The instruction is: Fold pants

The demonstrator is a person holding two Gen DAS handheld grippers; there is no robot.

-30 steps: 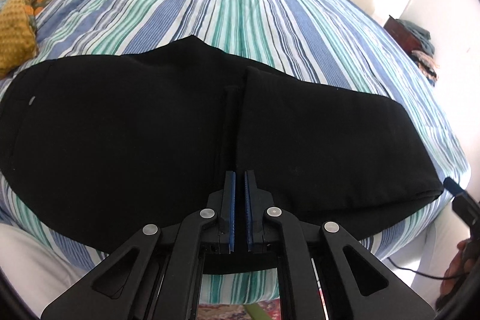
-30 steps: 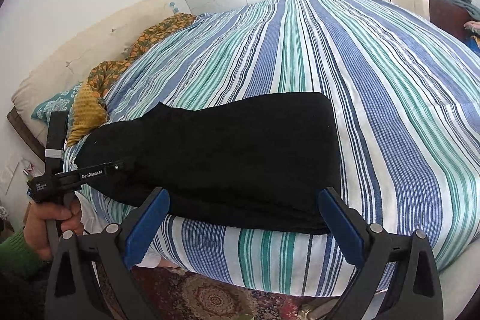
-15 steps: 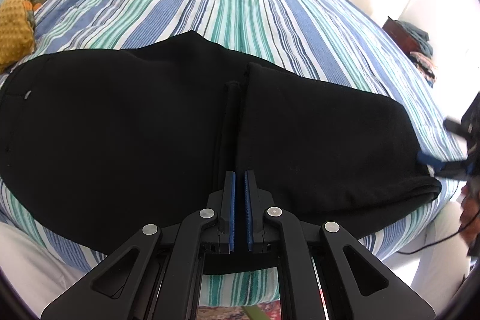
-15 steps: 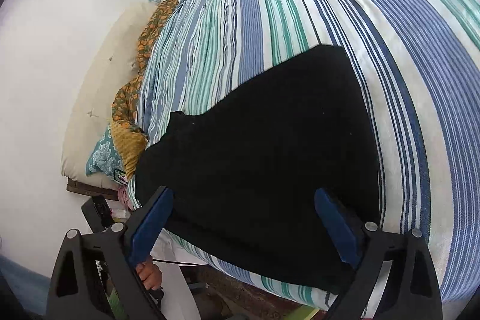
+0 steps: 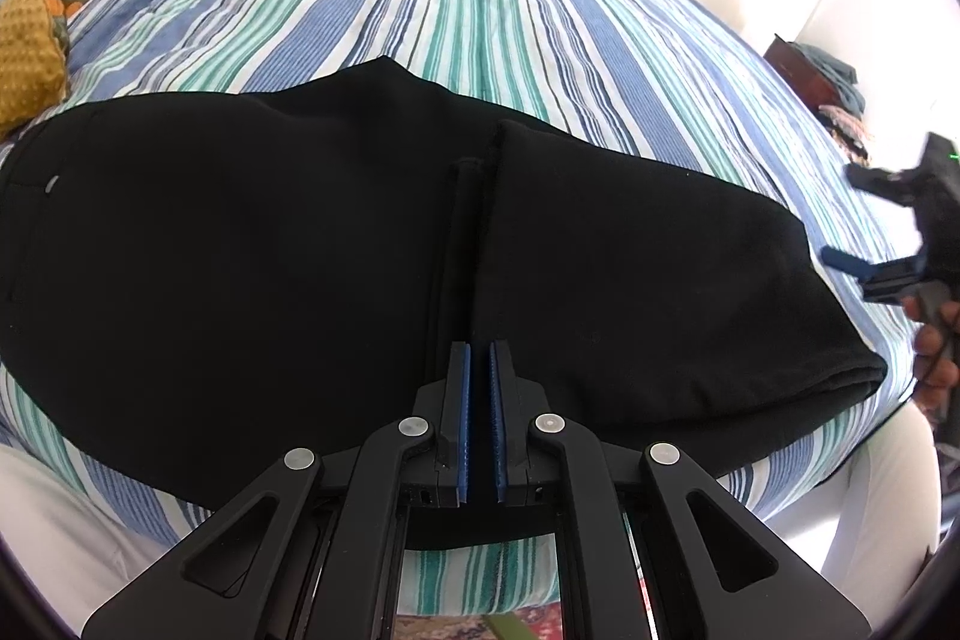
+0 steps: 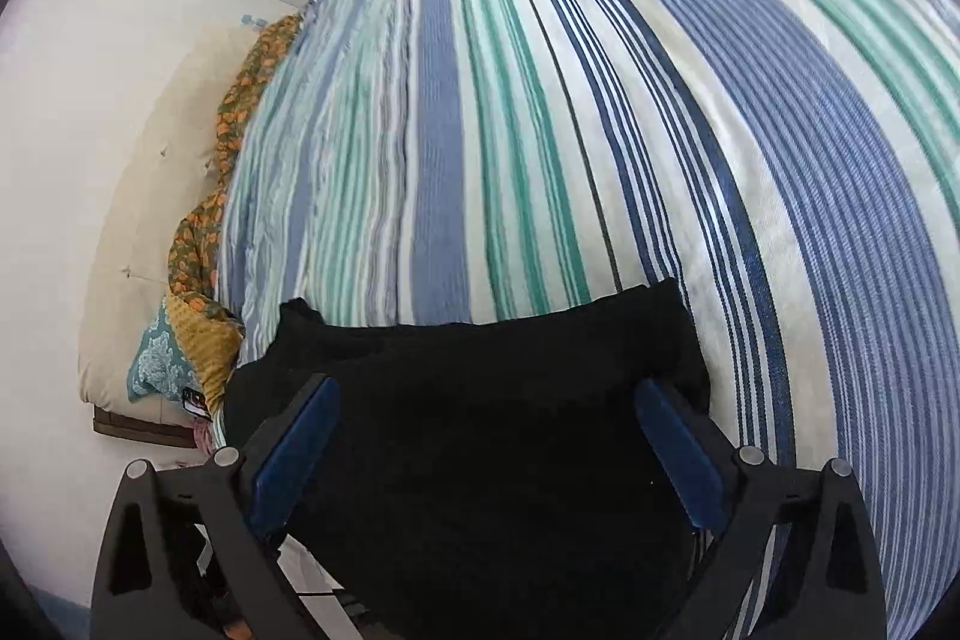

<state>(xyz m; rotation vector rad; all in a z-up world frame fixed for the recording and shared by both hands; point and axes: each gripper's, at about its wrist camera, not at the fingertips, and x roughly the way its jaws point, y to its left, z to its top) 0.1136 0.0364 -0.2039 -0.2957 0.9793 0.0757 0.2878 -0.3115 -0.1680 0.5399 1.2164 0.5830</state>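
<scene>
Black pants [image 5: 300,244] lie flat on the striped bed, folded over on the right so a doubled layer [image 5: 648,292] ends at the bed's right edge. My left gripper [image 5: 478,376] is shut with nothing between its blue pads, hovering over the pants' near edge at the fold line. My right gripper [image 6: 486,436] is open wide, low over the folded right end of the pants [image 6: 492,400]. It also shows in the left wrist view [image 5: 888,256] just right of that end.
The striped bedspread [image 5: 480,10] extends far beyond the pants. A mustard and orange-patterned blanket [image 5: 36,40] and a cream pillow [image 6: 150,196] sit at the head of the bed. A dark chest with clothes [image 5: 822,82] stands at right.
The right gripper has swung in and dropped low over the folded right end of the pants, still open. The left gripper has stayed shut in place.
</scene>
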